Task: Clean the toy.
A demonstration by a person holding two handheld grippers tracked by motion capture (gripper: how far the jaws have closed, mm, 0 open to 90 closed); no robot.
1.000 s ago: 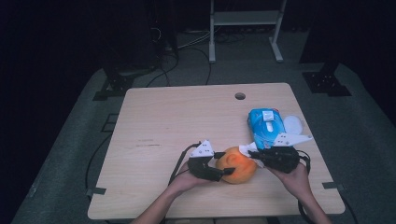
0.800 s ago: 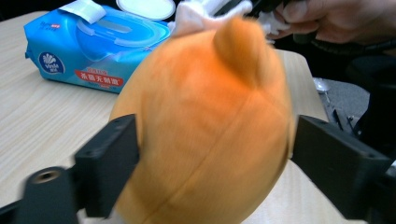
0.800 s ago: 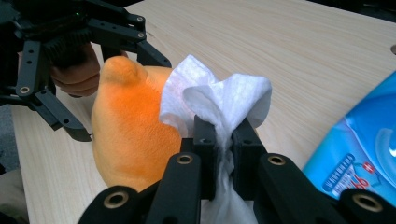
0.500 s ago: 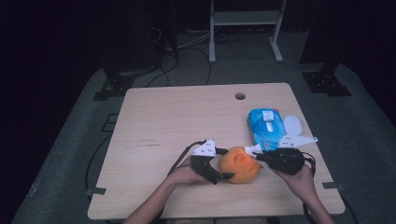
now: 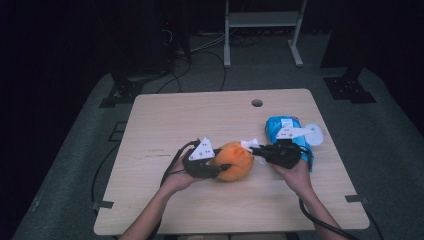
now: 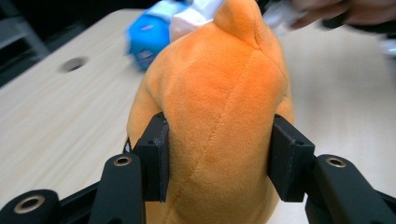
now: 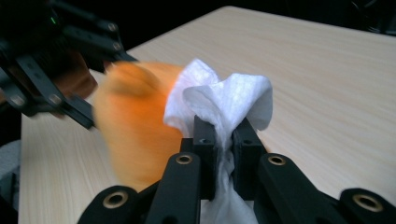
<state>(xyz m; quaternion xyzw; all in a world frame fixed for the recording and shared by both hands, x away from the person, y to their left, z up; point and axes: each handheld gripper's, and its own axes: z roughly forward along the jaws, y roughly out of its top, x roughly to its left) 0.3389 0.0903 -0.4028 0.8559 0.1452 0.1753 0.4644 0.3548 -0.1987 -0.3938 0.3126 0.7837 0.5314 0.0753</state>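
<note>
Your left claw (image 5: 219,169) has just squeezed onto the one orange plush toy (image 5: 233,160), near the front of the surface (image 5: 165,115); your right claw (image 5: 253,149) clenches one white wipe (image 7: 224,100) against it, one blue wipe pack (image 5: 280,129) behind

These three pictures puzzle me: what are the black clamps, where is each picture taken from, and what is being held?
A person sits at a wooden table with a hand-held gripper in each hand. The high view looks down from above; each of the other two comes from a camera riding on one gripper, looking along its black fingers. The left gripper squeezes an orange plush toy between its fingers. The right gripper pinches a white wipe and holds it against the toy. A blue wipe pack lies on the table behind the right hand.
</note>
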